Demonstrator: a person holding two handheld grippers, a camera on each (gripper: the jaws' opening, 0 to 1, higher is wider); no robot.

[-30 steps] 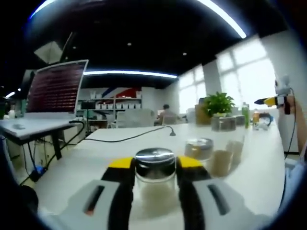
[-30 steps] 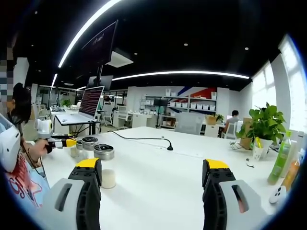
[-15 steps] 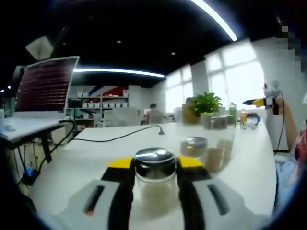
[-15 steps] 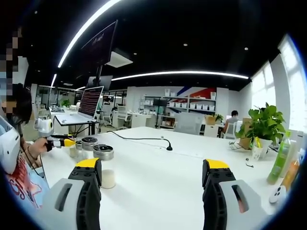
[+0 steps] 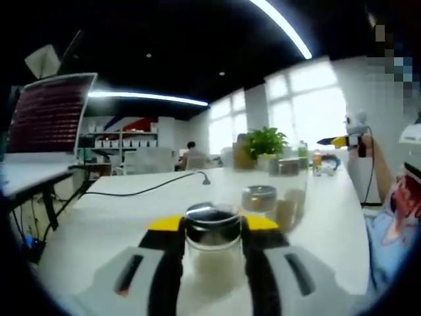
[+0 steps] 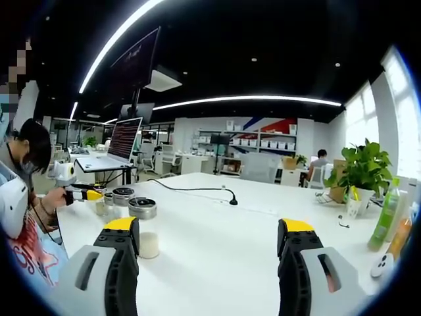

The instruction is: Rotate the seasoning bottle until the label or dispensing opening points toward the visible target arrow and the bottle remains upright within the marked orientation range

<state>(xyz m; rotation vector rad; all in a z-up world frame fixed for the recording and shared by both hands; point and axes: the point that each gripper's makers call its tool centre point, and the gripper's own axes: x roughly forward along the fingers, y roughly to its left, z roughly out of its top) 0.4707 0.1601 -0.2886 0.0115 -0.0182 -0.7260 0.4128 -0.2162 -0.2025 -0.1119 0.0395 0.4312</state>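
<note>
The seasoning bottle point(image 5: 212, 245), clear glass with a shiny metal lid and pale contents, stands upright on the white table point(image 5: 118, 217). My left gripper point(image 5: 212, 227) is shut on it, with a yellow-tipped jaw pressed to each side just under the lid. In the right gripper view the left gripper point(image 6: 82, 195) appears small at the far left, held by a person's hand beside a cluster of jars. My right gripper point(image 6: 210, 227) hovers over the table point(image 6: 217, 263) with its jaws wide apart and nothing between them. It also appears far right as the right gripper point(image 5: 339, 140).
A second metal-lidded jar point(image 5: 258, 197) stands just beyond the held one, with more jars point(image 5: 286, 168) behind. A lidded jar point(image 6: 143, 217) is near my right gripper's left jaw. A laptop point(image 6: 125, 141), black cable point(image 6: 197, 190), potted plant point(image 6: 362, 171) and green bottle point(image 6: 385, 220) share the table.
The left gripper view has swung, so the background has slid leftward; the bottle stays clamped in the same spot between the jaws. The right gripper has held still and open.
</note>
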